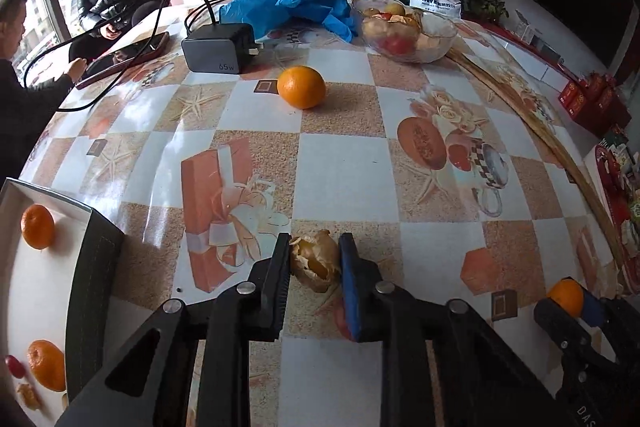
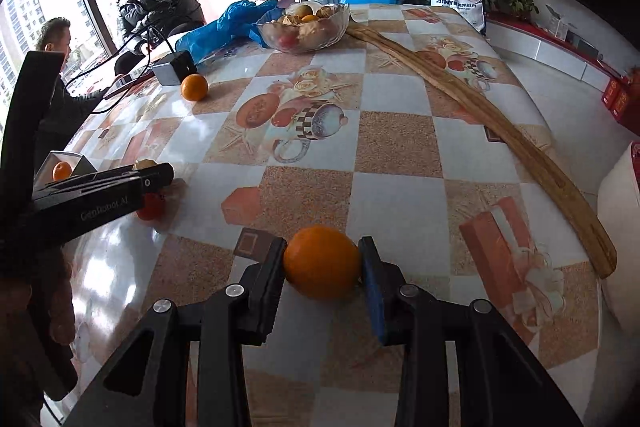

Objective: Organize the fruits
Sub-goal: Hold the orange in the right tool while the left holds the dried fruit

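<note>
My left gripper [image 1: 315, 259] is shut on a small papery husked fruit [image 1: 316, 261] just above the table. My right gripper [image 2: 323, 261] is shut on an orange [image 2: 322, 261] resting on the table; it also shows at the lower right of the left wrist view [image 1: 566, 297]. A second orange [image 1: 301, 87] lies loose at mid table. A white box [image 1: 16, 279] at the left holds two oranges [image 1: 37, 226], a red fruit [image 1: 14, 366] and a husked fruit. A small red fruit [image 2: 150, 207] lies under my left gripper in the right wrist view.
A glass bowl [image 1: 440, 39] of fruit stands at the far side, next to a blue plastic bag [image 1: 288, 3]. A black charger [image 1: 218, 47] with cable and a tablet [image 1: 124, 57] lie far left. A long wooden strip [image 2: 480, 107] runs along the right. Two people sit beyond the table.
</note>
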A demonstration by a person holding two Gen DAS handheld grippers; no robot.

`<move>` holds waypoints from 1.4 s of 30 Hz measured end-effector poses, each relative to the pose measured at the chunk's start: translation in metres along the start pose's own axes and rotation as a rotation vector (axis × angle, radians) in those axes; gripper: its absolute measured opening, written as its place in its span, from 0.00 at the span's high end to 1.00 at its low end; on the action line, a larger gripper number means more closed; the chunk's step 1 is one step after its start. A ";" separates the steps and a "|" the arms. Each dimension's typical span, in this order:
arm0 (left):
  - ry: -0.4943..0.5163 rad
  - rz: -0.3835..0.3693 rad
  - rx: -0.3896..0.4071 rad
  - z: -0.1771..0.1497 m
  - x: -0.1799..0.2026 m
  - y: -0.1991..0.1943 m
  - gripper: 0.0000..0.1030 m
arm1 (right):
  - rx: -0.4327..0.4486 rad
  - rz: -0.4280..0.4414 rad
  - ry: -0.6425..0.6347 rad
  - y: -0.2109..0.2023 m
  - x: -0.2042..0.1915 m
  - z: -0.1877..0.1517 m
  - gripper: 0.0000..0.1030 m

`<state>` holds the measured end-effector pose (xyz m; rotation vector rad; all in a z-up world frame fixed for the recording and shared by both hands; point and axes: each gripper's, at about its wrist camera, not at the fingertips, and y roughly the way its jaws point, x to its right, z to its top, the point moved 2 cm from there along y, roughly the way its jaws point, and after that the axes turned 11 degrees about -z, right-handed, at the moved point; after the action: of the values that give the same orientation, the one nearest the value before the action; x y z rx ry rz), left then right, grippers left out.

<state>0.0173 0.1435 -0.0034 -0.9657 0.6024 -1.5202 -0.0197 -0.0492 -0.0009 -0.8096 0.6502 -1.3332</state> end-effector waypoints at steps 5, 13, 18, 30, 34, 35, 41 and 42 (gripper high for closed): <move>-0.030 0.042 0.128 -0.018 -0.014 -0.045 0.75 | 0.010 -0.002 -0.008 -0.014 -0.005 -0.021 0.63; -0.011 0.102 0.169 -0.106 -0.019 -0.099 0.75 | 0.047 -0.038 0.017 -0.036 -0.016 -0.061 0.63; -0.017 0.108 0.165 -0.138 -0.016 -0.093 0.75 | 0.099 -0.080 -0.018 -0.048 -0.026 -0.075 0.63; 0.037 0.124 0.189 -0.141 -0.006 -0.085 0.74 | 0.088 -0.088 0.000 -0.045 -0.025 -0.076 0.63; 0.034 0.113 0.192 -0.142 -0.007 -0.086 0.74 | 0.089 -0.089 -0.001 -0.045 -0.026 -0.076 0.63; 0.032 0.111 0.192 -0.142 -0.007 -0.086 0.74 | 0.089 -0.090 -0.002 -0.045 -0.026 -0.076 0.63; 0.046 0.121 0.190 -0.142 -0.007 -0.086 0.74 | 0.089 -0.096 -0.006 -0.045 -0.027 -0.076 0.63; 0.046 0.119 0.190 -0.142 -0.007 -0.086 0.74 | 0.089 -0.095 -0.005 -0.045 -0.028 -0.076 0.63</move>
<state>-0.1489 0.1460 -0.0095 -0.7385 0.5279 -1.4675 -0.1108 -0.0343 -0.0096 -0.7794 0.5507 -1.4356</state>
